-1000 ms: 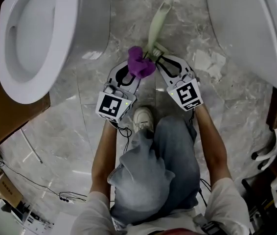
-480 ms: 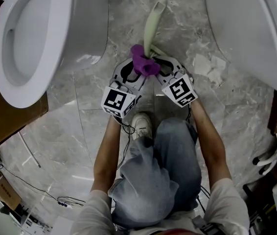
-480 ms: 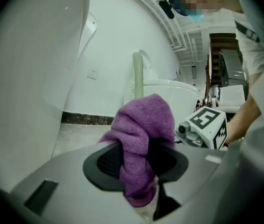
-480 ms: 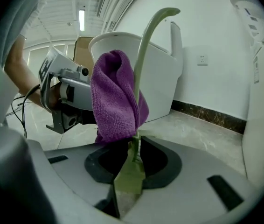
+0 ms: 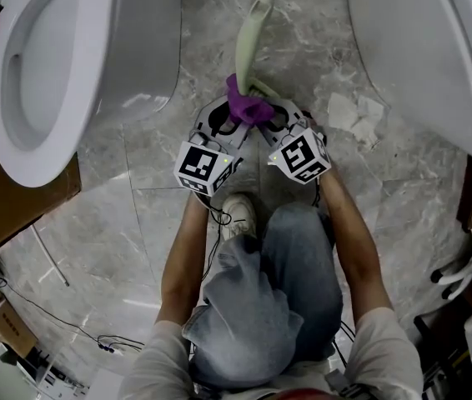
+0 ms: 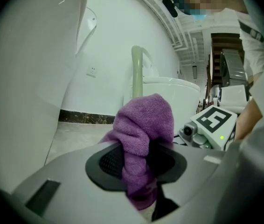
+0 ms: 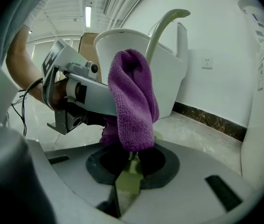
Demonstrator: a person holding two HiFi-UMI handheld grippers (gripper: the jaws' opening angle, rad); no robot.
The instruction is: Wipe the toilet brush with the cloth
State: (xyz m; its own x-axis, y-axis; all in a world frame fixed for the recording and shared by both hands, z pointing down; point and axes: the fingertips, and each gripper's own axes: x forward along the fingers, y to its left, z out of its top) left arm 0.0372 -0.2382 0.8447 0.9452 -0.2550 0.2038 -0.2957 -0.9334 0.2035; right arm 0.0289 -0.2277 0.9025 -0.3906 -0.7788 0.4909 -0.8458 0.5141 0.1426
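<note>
You had a white toilet [image 5: 69,65] on your left and a second toilet [image 5: 419,48] on your right, with the grey marble floor [image 5: 119,223] between them. You held both claws low over that floor, in front of your knee, with their tips brought close together.

Your left claw [image 5: 234,117] was clamped on the purple cloth [image 5: 247,107]. Its jaws were pressed into the middle of the cloth, and a bunched fold stood up above them.

Your right claw [image 5: 267,117] was closing its jaws. The pale green lower end of the toilet brush [image 5: 248,40] sat squeezed between its pads. From there the brush's handle rose and curved away from you, in the gap between the two toilets.

The cloth lay against the lower part of that handle, just above your right claw's jaws, hanging down in front of it.

A few scraps of white paper [image 5: 353,115] lay on the floor just to the right of your right claw.
</note>
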